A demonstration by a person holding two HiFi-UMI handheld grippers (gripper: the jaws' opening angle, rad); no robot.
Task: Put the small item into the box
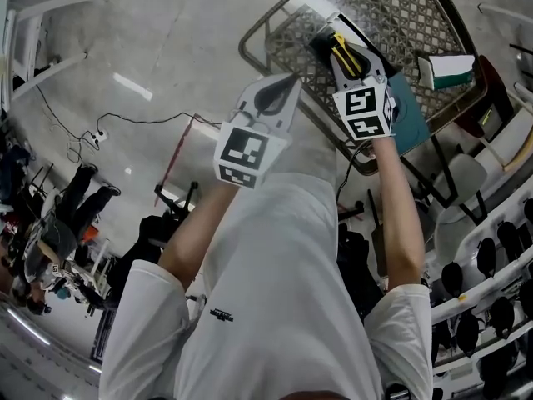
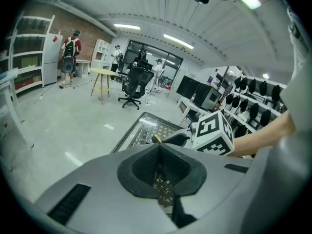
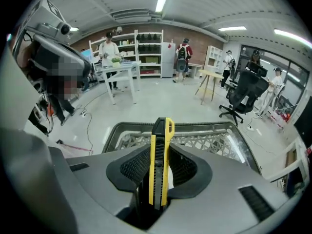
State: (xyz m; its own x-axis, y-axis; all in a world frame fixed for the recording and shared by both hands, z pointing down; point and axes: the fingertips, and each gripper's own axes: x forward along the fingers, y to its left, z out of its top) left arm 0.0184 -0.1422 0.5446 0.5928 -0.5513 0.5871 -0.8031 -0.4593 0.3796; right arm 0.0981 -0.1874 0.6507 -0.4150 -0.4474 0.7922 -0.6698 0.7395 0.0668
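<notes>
Utility knife [image 3: 161,162], clamped upright in our right gripper [image 3: 160,152], hangs over the mesh box [image 3: 204,126], with our left gripper [image 2: 159,150] closed on nothing beside that box, so next we likely lower and release inside.

No text can be read. A small dark print [image 1: 221,315] on the white shirt [image 1: 283,248], lower centre of the head view, is too tiny. The left cube [image 1: 243,155] and right cube [image 1: 364,112] bear only black-and-white patterns.
</notes>
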